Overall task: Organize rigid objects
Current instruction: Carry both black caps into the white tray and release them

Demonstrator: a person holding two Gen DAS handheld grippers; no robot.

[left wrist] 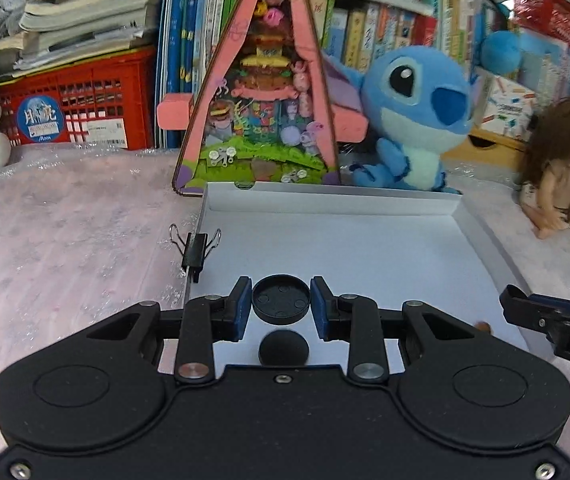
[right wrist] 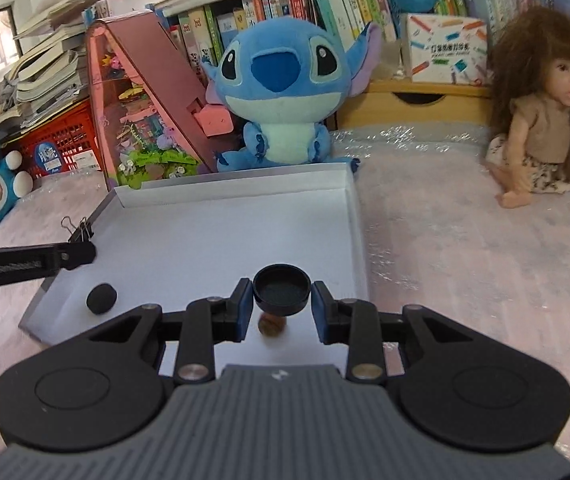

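My left gripper (left wrist: 281, 290) is shut on a flat black round lid (left wrist: 281, 300), underside toward the camera, above the white tray (left wrist: 345, 240). A black ball-like piece (left wrist: 283, 347) lies on the tray just beneath it. In the right wrist view, my right gripper (right wrist: 281, 286) is shut on a second black round cap (right wrist: 281, 292), hollow side up, over the tray (right wrist: 225, 232). A small brown round piece (right wrist: 272, 326) lies under that cap. The black piece (right wrist: 101, 299) sits near the tray's left front corner. Each gripper's tip shows in the other's view: right gripper (left wrist: 525, 312), left gripper (right wrist: 81, 254).
A black binder clip (left wrist: 196, 250) is clamped on the tray's left rim (right wrist: 79, 228). Behind the tray stand a pink triangular toy house (left wrist: 261, 100) and a blue plush (right wrist: 281, 96). A doll (right wrist: 541, 128) sits at right, with a red crate (left wrist: 85, 108) and books at the back.
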